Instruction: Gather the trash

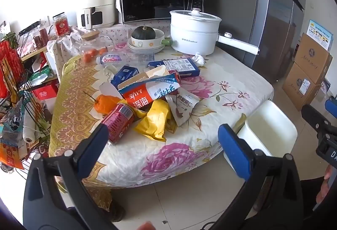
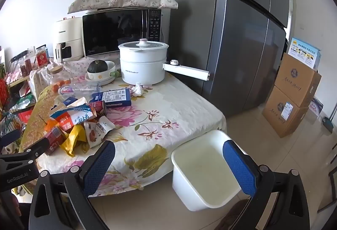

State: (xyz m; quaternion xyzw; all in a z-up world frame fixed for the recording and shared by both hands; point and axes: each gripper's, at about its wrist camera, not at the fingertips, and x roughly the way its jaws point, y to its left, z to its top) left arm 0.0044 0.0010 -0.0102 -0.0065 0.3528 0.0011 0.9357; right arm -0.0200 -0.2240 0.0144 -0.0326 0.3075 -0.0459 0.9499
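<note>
1. Two grippers hang spread and empty: the left gripper [image 1: 163, 135] before the litter, the right gripper [image 2: 168, 158] over the table's edge.
2. The white bin [image 2: 202, 168] stands empty on the floor, just beside the table [image 2: 168, 103].
3. Nothing looks collected yet; the red can [image 1: 120, 122] lies nearest the left gripper, so closing on it seems the likely next move.
4. Behind it, the torn carton [image 1: 149, 90], yellow bag [image 1: 155, 122] and blue box [image 1: 177, 65] wait.
</note>
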